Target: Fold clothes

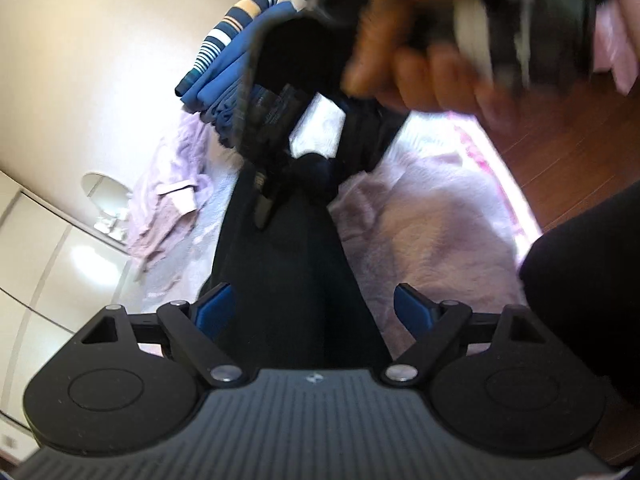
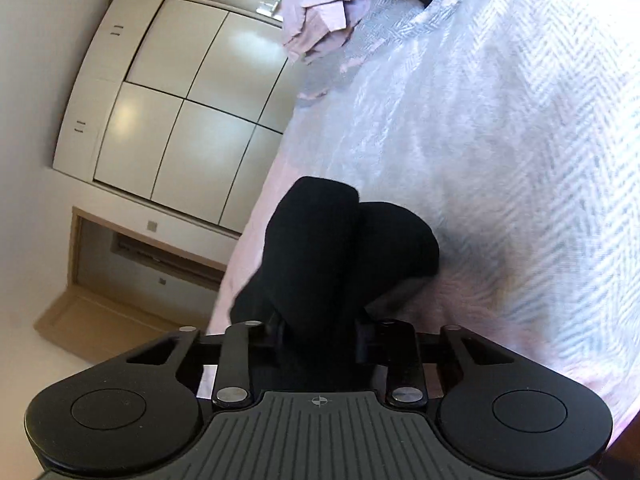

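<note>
A dark navy-black garment hangs in a long strip over the bed. It runs from between my left gripper's blue pads up to my right gripper, which a blurred hand holds above. The left gripper is open, fingers wide apart on either side of the cloth without pinching it. In the right wrist view the right gripper is shut on a bunched black fold of the garment, which bulges out ahead of the fingers over the bedspread.
A pale herringbone bedspread covers the bed. A lilac shirt lies crumpled on it, next to a pile of blue and striped clothes. White wardrobe doors stand beyond the bed. Wooden floor shows at the right.
</note>
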Available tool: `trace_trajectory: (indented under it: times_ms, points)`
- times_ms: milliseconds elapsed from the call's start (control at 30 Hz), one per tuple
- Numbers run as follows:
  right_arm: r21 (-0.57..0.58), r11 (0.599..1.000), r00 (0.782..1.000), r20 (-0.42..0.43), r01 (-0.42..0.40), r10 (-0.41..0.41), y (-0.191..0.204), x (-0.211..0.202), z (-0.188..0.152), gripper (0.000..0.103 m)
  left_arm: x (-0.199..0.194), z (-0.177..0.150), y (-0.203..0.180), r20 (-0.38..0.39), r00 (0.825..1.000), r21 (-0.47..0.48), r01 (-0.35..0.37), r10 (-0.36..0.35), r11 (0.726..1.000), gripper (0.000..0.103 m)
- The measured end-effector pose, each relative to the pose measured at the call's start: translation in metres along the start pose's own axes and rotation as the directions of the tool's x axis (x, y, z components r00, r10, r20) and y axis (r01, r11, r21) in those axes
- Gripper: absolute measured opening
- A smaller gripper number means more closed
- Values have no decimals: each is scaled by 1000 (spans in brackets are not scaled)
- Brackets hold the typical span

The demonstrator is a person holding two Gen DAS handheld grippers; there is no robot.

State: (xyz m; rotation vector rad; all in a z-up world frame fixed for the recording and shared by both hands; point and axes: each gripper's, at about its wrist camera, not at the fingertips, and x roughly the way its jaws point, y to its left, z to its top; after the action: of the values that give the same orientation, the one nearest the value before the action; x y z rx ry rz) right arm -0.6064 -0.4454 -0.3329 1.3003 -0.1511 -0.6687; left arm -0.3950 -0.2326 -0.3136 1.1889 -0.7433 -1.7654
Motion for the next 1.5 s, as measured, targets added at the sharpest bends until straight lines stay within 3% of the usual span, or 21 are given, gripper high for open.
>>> trace_trajectory:
  times_ms: [100, 200, 267, 300, 367, 433, 767, 867, 967, 1033, 1100, 1167, 1233, 1300, 1367, 1500]
  points:
    - [24, 999, 1000, -6, -27, 28, 18, 3, 13, 27, 14, 7, -11, -53, 994, 85, -96, 101, 992, 87]
    - [48, 997, 999, -6, -53, 53, 33, 7, 23, 27, 25, 12, -15, -93, 975, 151, -188, 203, 971, 87]
    - [38, 997, 997, -14, -70, 71, 45, 11, 27, 26, 25, 12, -9, -107, 962, 162, -233, 251, 959, 68]
    - [23, 997, 997, -19, -76, 76, 50, 15, 32, 26, 22, 12, -3, -110, 960, 161, -239, 258, 958, 65]
    - [-9, 996, 996, -28, -88, 88, 59, 20, 40, 26, 15, 11, 12, -109, 960, 155, -239, 257, 959, 45]
    - [-29, 994, 994, -33, -104, 103, 70, 26, 46, 25, 7, 8, 29, -102, 961, 145, -240, 256, 960, 37]
    - [-185, 954, 972, -47, -236, 231, 146, 31, 44, 23, -38, 15, 127, -83, 977, 3, -195, 195, 981, 29]
    - [-236, 938, 967, -36, -254, 252, 177, 23, 56, 21, -53, 34, 165, -44, 984, -106, -179, 175, 978, 28]
    - [-371, 890, 963, -50, -264, 264, 236, 6, 62, 20, -90, 39, 216, 10, 985, -317, -159, 171, 935, 27]
    - [-471, 836, 958, -83, -281, 275, 284, 0, 59, 19, -121, 28, 247, 35, 983, -474, -143, 181, 869, 27]
    - [-556, 773, 951, -137, -304, 275, 330, 5, 48, 19, -150, 1, 270, 38, 983, -635, -113, 177, 764, 27]
    - [-624, 705, 941, -214, -338, 262, 375, 23, 27, 18, -174, -39, 284, 30, 988, -785, -72, 154, 616, 27]
    - [-659, 653, 927, -296, -373, 231, 405, 56, -8, 18, -185, -88, 284, 9, 994, -897, -41, 110, 441, 27]
    - [-657, 621, 896, -401, -427, 192, 417, 100, -46, 18, -186, -147, 267, -40, 998, -961, -51, 48, 270, 27]
    - [-649, 602, 865, -479, -465, 152, 416, 144, -88, 19, -178, -209, 238, -116, 992, -988, -110, -47, 112, 27]
    - [-671, 566, 834, -548, -479, 56, 377, 189, -147, 30, -161, -321, 174, -173, 958, -968, -208, -230, -138, 26]
